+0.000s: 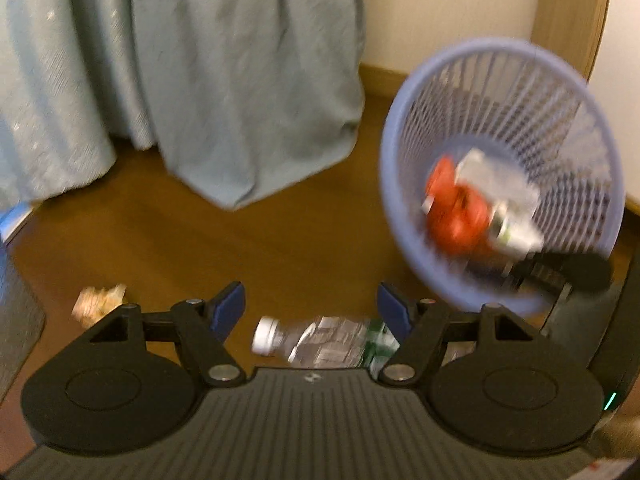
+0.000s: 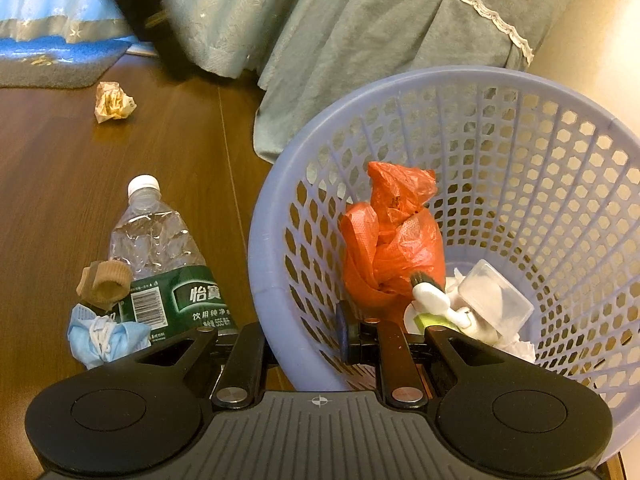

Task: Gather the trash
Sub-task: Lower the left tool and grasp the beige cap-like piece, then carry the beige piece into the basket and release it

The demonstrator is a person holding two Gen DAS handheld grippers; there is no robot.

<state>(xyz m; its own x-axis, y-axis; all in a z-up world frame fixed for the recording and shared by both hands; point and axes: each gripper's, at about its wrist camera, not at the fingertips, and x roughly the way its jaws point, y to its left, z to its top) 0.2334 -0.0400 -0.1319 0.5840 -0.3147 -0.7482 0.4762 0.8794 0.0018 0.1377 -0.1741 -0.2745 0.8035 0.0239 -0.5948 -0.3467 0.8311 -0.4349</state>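
The lilac mesh basket (image 2: 520,152) is tipped toward me, and my right gripper (image 2: 304,344) is shut on its near rim, one finger outside and one inside. In it lie a red plastic bag (image 2: 392,248), a white brush (image 2: 432,296) and a clear plastic box (image 2: 492,300). In the blurred left wrist view the basket (image 1: 404,200) hangs at the right. My left gripper (image 1: 312,308) stands open just above a crushed clear bottle (image 1: 320,340) with a green label; the pads do not touch it. The bottle (image 2: 160,248) lies on the floor left of the basket.
A crumpled paper ball (image 2: 114,102) (image 1: 100,302) lies farther out on the brown wooden floor (image 2: 48,184). A blue face mask (image 2: 104,338) and a tan ribbed tube (image 2: 106,280) rest against the bottle. A grey-green bed skirt (image 2: 360,40) hangs behind; a blue mat (image 2: 60,60) lies far left.
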